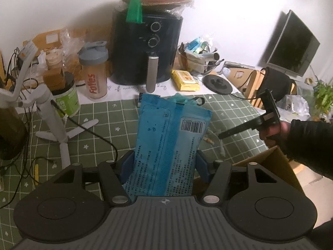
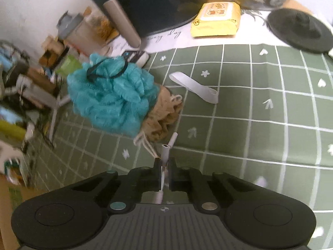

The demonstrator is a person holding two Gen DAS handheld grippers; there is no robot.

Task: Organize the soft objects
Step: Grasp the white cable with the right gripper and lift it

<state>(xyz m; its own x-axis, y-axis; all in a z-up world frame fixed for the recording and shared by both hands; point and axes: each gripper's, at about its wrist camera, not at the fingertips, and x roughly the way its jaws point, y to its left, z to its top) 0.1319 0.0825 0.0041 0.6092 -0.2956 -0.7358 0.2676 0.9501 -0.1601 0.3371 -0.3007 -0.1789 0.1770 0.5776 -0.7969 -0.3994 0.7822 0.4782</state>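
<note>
Our right gripper (image 2: 164, 166), pinching a thin white tube (image 2: 164, 153), sits nearest the teal mesh bath pouf (image 2: 112, 98) lying up-left of it on the green checked tablecloth (image 2: 249, 104), while our left gripper (image 1: 164, 166) clamps the upright blue plastic packet (image 1: 168, 141).

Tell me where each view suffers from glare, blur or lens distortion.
Left wrist view: the wall at upper right is blown out by glare, and the monitor leans with fisheye bending. Right wrist view: the clutter at left is smeared, and the green cloth's grid lines curve.
</note>
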